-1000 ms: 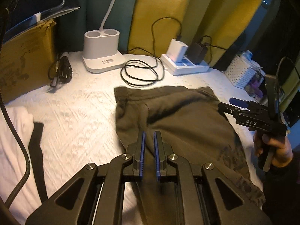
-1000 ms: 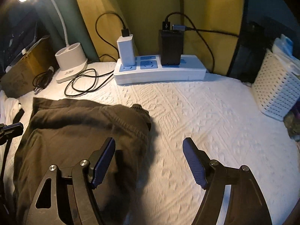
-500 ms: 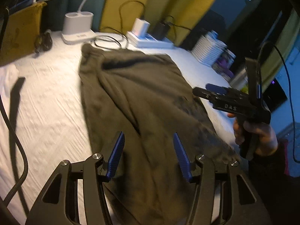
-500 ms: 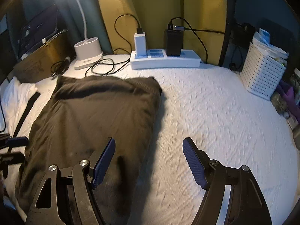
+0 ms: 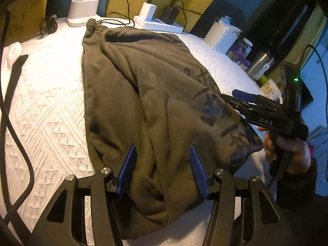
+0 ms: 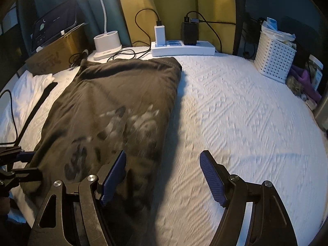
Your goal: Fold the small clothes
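Note:
A dark olive garment (image 5: 155, 94) with a black print lies spread lengthwise on the white textured bedspread (image 5: 47, 110); it also shows in the right wrist view (image 6: 114, 110). My left gripper (image 5: 163, 169) is open and empty, its fingers hovering over the garment's near end. My right gripper (image 6: 163, 176) is open and empty, straddling the garment's right edge near its near corner. The right gripper also shows in the left wrist view (image 5: 244, 100), held by a hand at the garment's right side.
A white lamp base (image 6: 106, 45), a power strip with chargers (image 6: 182, 48) and loose cables (image 5: 116, 19) stand at the far edge. A white perforated basket (image 6: 274, 59) is at the far right. A cardboard box (image 6: 55, 53) and white cloth (image 6: 26, 90) lie at the left.
My left gripper has opened, letting go of the garment, and pulled back toward its near end. Both cameras have drawn back, so more of the garment shows.

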Motion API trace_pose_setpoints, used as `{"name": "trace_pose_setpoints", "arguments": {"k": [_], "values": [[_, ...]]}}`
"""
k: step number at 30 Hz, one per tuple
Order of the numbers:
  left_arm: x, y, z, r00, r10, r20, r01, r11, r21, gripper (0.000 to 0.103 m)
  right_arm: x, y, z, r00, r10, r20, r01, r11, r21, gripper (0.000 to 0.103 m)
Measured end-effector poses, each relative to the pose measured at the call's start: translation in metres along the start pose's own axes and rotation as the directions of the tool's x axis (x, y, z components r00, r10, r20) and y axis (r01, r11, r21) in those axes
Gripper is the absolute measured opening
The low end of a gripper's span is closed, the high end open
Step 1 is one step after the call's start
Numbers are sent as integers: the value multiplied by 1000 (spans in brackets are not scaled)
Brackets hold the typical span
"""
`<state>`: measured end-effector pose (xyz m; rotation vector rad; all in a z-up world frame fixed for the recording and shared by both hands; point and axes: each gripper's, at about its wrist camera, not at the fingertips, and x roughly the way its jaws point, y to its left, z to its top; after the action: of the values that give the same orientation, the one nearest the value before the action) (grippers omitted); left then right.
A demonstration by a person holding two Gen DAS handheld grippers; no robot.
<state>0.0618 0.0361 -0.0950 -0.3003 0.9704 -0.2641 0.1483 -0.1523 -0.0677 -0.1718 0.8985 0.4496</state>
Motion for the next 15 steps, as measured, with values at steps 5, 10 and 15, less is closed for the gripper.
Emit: {"name": "trace_pose_setpoints", "arguments": {"k": [5,10,15], "values": [[0,-5,-12,997,55,60,-58,997,52,42,-11,7,-14,1000,-1,7,1,1000,-1,76],[-19,-11,-14,992,75,102,-81,995,60,5,-20,10,-27,1000,-5,12,5,1000,0,76],[-38,-9,-20,991,75,115,-83,994,65,1,-27,12,-36,1000,-4,18,5,1000,-3,76]]}}
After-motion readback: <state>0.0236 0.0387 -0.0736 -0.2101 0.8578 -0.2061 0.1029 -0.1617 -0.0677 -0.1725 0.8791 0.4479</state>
